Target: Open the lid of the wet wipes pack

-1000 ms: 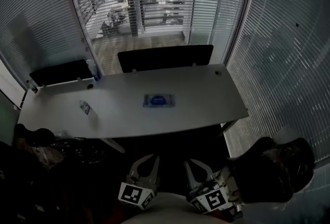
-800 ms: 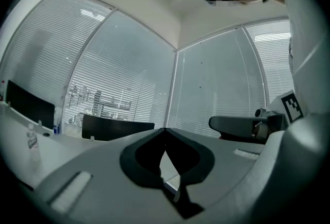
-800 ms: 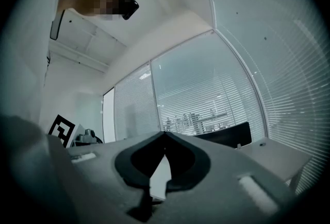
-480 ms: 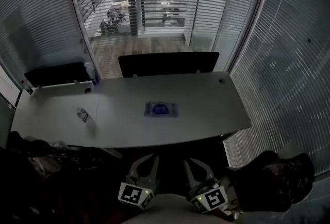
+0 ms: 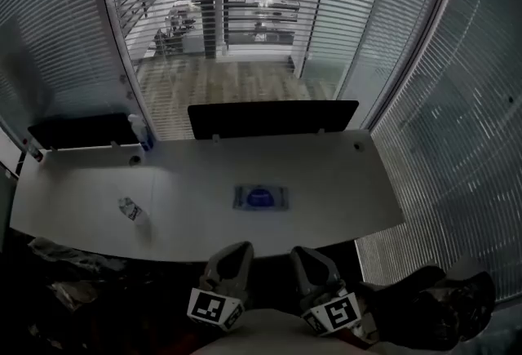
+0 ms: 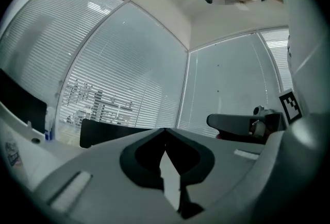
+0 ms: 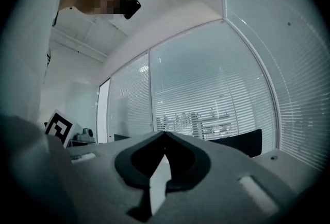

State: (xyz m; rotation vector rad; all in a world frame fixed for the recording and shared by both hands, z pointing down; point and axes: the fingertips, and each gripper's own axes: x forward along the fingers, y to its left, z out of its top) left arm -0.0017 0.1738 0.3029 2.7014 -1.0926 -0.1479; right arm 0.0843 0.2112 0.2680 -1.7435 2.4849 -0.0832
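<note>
A flat wet wipes pack (image 5: 260, 197) with a blue lid lies in the middle of the white table (image 5: 342, 198), lid down. My left gripper (image 5: 231, 262) and right gripper (image 5: 311, 264) are held low near my body, short of the table's front edge and well apart from the pack. Both are shut with their tips meeting, and nothing is between them. In the left gripper view the jaws (image 6: 165, 133) point up toward the blinds. The right gripper view shows its jaws (image 7: 165, 136) likewise aimed up at the glass wall. The pack is hidden in both gripper views.
A small plastic bottle (image 5: 130, 209) lies on the table's left part. A taller bottle (image 5: 140, 133) stands at the back left. Dark chair backs (image 5: 273, 118) sit behind the table. Glass walls with blinds surround it. Dark bags (image 5: 65, 272) lie on the floor at left.
My view has moved closer to the table, so the pack and table sit lower in the frame. Both grippers stay shut and low.
</note>
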